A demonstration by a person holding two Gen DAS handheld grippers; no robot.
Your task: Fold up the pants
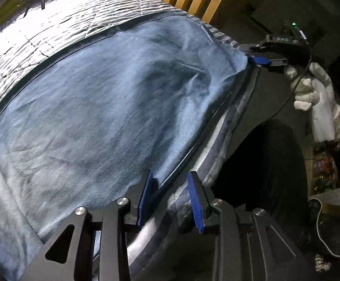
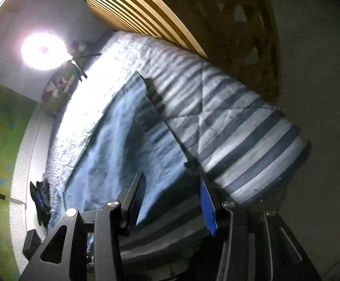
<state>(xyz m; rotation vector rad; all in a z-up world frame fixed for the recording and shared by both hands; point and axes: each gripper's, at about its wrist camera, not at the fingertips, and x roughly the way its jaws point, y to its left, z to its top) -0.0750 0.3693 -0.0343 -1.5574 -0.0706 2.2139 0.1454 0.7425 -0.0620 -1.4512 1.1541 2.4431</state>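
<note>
The jeans [image 1: 95,107] are lying spread flat on the bed [image 1: 53,23], over a striped quilt [image 2: 240,135], reaching its near edge. The left gripper [image 1: 170,187] is hovering at that edge with jaws apart, the hem between them unpinched. The right gripper [image 2: 170,196], held by a gloved hand [image 1: 315,93], is standing with jaws apart over a far corner of the denim.

black grippers [image 1: 171,196] with blue-padded jaws and silver screws; white knitted glove [image 1: 315,93], perhaps a dark sleeve.

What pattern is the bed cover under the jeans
Grey and dark blue stripes on the bed cover, clearest in the right wrist view.
</note>
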